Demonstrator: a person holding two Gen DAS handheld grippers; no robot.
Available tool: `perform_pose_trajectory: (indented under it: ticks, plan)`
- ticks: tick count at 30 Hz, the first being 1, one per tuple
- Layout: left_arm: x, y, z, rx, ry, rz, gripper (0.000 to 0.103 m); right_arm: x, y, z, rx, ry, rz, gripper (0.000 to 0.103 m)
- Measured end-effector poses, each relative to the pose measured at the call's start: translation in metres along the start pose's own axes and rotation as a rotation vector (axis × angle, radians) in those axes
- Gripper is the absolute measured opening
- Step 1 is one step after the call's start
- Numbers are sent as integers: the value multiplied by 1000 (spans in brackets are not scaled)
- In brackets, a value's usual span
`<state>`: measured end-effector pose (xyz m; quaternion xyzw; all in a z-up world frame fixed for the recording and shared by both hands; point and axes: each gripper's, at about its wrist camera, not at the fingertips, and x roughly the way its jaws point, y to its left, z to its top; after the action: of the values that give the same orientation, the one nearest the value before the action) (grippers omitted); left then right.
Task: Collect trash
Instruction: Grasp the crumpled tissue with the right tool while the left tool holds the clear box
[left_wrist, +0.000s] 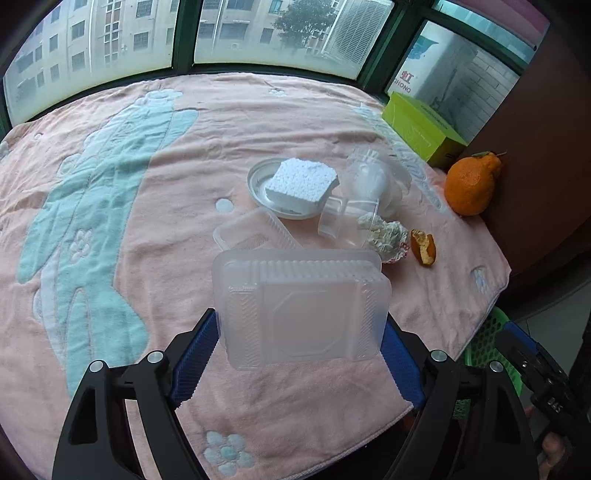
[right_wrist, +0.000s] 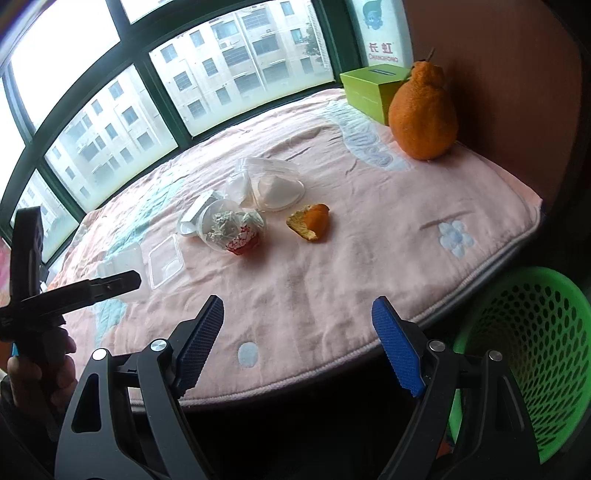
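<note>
Left claw (left_wrist: 301, 354): a translucent plastic tray (left_wrist: 303, 308) is clamped between the blue pads (left_wrist: 194, 363), which press on its two short sides; the tray is held clear of the cloth, its ribbed underside turned toward the left wrist camera.
Right claw (right_wrist: 297, 347): the blue pads are spread wide apart and nothing is held between them; it hangs over the near edge of the counter.
Counter (right_wrist: 369, 258): it is covered by a pink towel with pale blue flower patterns and stands against a green-framed window.
Trash pile: a second clear tray (left_wrist: 251, 230) lies on the towel just beyond the held one; behind it a white foam block (left_wrist: 301, 181) rests on a round plastic lid (left_wrist: 258, 184).
Clear cups: a tipped cup (right_wrist: 231, 229) with crumpled paper and a red-and-white wrapper inside is seen beside a clear dome-shaped container (right_wrist: 273, 188).
Orange peel (right_wrist: 310, 223): it lies on the towel just right of the tipped cup, apart from it.
Whole orange (right_wrist: 423, 114): it stands upright near the far right corner, beside a green box (right_wrist: 369, 90).
Green basket (right_wrist: 532, 354): a perforated bin is seen below the counter's right edge, just right of the right claw.
Person: a hand (right_wrist: 44, 369) gripping the left tool's handle is seen at the left edge of the right wrist view.
</note>
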<state>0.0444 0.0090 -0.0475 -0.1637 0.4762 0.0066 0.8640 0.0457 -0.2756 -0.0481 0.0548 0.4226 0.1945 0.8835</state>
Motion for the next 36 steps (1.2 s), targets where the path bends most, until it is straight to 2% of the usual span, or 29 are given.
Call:
perform_pose_trajectory:
  ticks: [10,18,21,29,36]
  plan:
    - [-38,25,17,-5,-81,-19,81,55,39,30,-86,23,52,78]
    - [-40,43,23,-31,-92,-14,81,100,50,46,-81,72,98,72]
    - [-39,49,24,-40,-92,-10,81,114,52,49,-105,86,78,71]
    - [-36,56,27,-53,-85,-5,81,134,54,53,-118,105,93,68]
    - [-35,56,27,-54,-83,-8,81,134,55,56,-102,95,108,56]
